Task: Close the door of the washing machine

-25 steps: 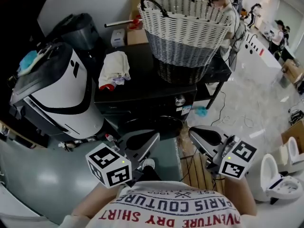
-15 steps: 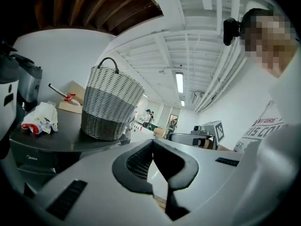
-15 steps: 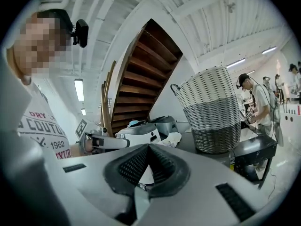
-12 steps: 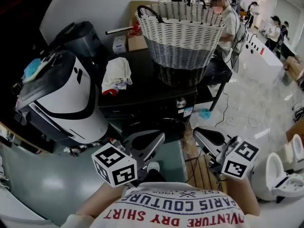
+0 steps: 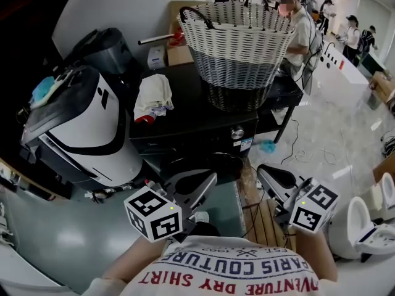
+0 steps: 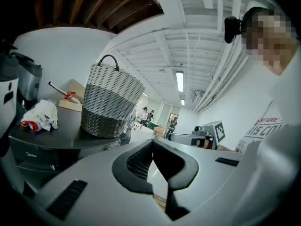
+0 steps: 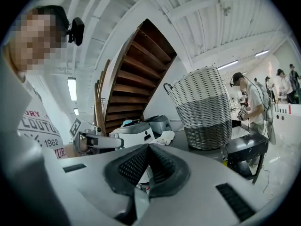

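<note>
Squarely ahead of the person stands the washing machine point(image 5: 185, 134), a black front-loader whose front faces the two grippers. Its door point(image 5: 207, 162) shows as a dark round rim below the control panel, partly behind the left gripper's jaws. Whether it is ajar or latched cannot be told from above. A silver knob point(image 5: 234, 131) sits at the right end of the panel, and the small blue-and-white sticker point(image 5: 245, 143) just beside it is too small to read. In the left gripper view, pale lettering point(image 6: 24, 145) on the machine's front appears to read "Midea".

On the machine's top, a white-and-grey wicker basket point(image 5: 237, 48) with dark handles fills the right side up to the front edge. A crumpled white cloth point(image 5: 153, 97) with a red trim lies at the left edge.

The left gripper point(image 5: 212, 179) and the right gripper point(image 5: 261, 169) are held low in front of the machine, their tips in free air. Each one's jaws are pressed together at the tips, with nothing between them.

The person's shirt point(image 5: 228, 270) shows print upside down – "PARIS COUTURE" and "VENTURE DRY SHIRT" – and the right gripper view adds "1962". Just beside the machine's left side stands a white-and-black appliance point(image 5: 86, 128).
</note>
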{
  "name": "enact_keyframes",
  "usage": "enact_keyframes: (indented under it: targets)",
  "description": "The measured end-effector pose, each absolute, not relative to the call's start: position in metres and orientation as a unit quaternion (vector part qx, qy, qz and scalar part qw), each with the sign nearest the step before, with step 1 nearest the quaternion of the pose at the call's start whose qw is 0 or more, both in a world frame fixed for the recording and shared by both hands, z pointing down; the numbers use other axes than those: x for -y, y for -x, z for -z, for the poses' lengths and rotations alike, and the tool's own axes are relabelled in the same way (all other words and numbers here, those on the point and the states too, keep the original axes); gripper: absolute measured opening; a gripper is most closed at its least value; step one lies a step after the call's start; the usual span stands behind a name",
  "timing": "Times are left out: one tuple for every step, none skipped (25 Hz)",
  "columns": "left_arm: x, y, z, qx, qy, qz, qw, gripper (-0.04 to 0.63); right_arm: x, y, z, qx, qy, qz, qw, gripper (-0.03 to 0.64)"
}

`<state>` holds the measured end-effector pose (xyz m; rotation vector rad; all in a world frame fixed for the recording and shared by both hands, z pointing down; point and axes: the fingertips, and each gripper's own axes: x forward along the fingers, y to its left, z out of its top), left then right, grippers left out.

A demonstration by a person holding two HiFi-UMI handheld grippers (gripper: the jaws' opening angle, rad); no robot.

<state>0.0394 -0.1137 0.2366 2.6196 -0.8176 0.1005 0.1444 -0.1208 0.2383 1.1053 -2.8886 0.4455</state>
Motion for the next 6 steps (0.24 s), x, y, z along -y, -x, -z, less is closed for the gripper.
enact_keyframes:
  targets:
    - [0.1146,-0.0387,-0.2376,0.292,-0.935,-0.036,0.197,0.025,0.1213,-0.1445,-0.2386,0.924,-0.354,-0.143,0.008,0.021]
    - [0.1156,-0.0382,-0.2387,0.293,-0.935,-0.035,0.199,0.025,0.1217,-0.1445,-0.2391,0.924,-0.354,-0.143,0.008,0.021]
    - [0.1164,-0.0383,-0.2399,0.292,-0.934,-0.034,0.200,0.025,0.1218,-0.1446,-0.2397,0.924,-0.355,-0.144,0.009,0.021]
    - [0.1171,-0.0388,-0.2413,0.292,-0.934,-0.033,0.202,0.025,0.1216,-0.1449,-0.2406,0.923,-0.356,-0.145,0.010,0.021]
    - [0.1176,-0.0396,-0.2429,0.291,-0.934,-0.032,0.205,0.025,0.1211,-0.1454,-0.2418,0.923,-0.356,-0.146,0.012,0.021]
    - [0.1180,-0.0405,-0.2445,0.290,-0.934,-0.031,0.207,0.025,0.1205,-0.1460,-0.2432,0.922,-0.357,-0.147,0.013,0.021]
